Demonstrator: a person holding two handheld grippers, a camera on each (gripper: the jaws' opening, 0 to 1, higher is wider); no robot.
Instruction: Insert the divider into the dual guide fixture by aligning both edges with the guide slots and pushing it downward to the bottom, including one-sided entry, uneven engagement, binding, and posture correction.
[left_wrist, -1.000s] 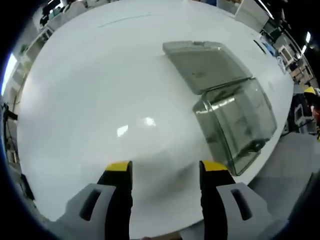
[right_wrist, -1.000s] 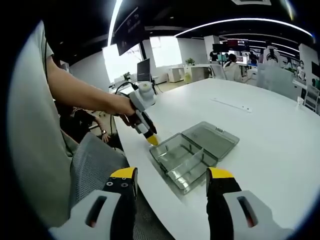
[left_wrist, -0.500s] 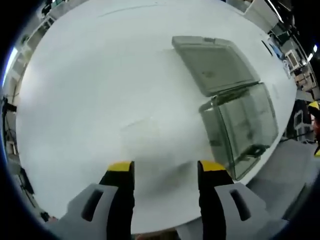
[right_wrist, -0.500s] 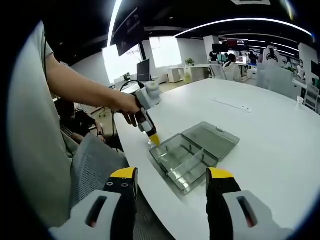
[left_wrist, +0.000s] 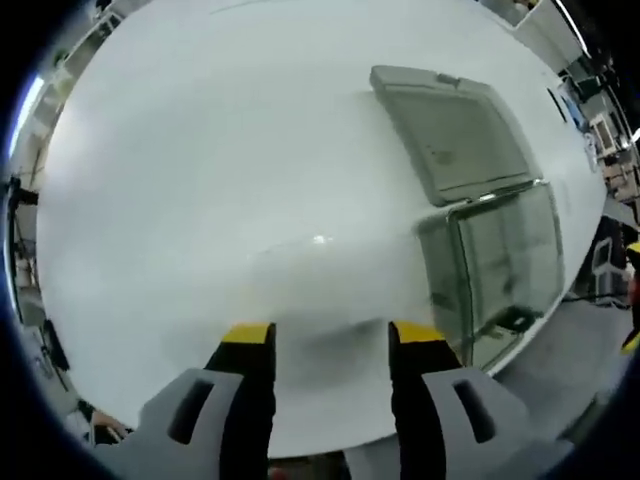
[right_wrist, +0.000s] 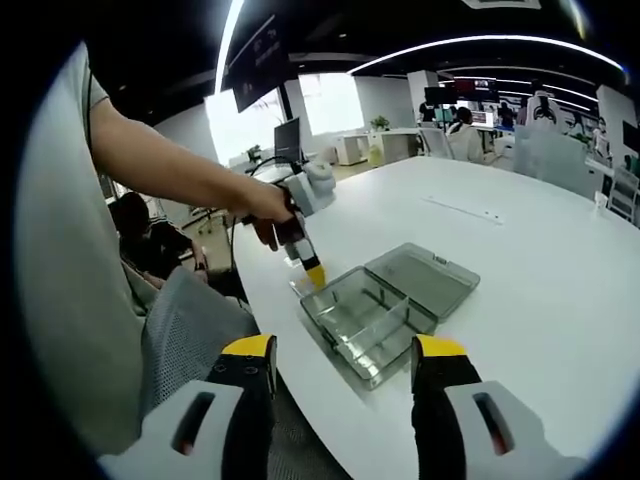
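Note:
A clear plastic box, the guide fixture (right_wrist: 362, 318), lies on the white table (right_wrist: 540, 270) with its lid (right_wrist: 422, 279) folded open beside it. In the left gripper view the box (left_wrist: 500, 270) and lid (left_wrist: 455, 135) sit at the right. A faint clear flat piece, maybe the divider (left_wrist: 300, 262), lies on the table just ahead of my left gripper (left_wrist: 320, 335), which is open and holds nothing. In the right gripper view a hand holds that left gripper (right_wrist: 314, 274) tips-down beside the box's near-left corner. My right gripper (right_wrist: 340, 350) is open, held back from the table's edge.
A grey mesh chair (right_wrist: 190, 330) stands against the table's near edge below the person's arm. A thin strip (right_wrist: 460, 208) lies farther out on the table. Desks, monitors and seated people fill the room behind.
The left gripper has moved a little right and down toward the table beside the box. The right gripper has stayed where it was.

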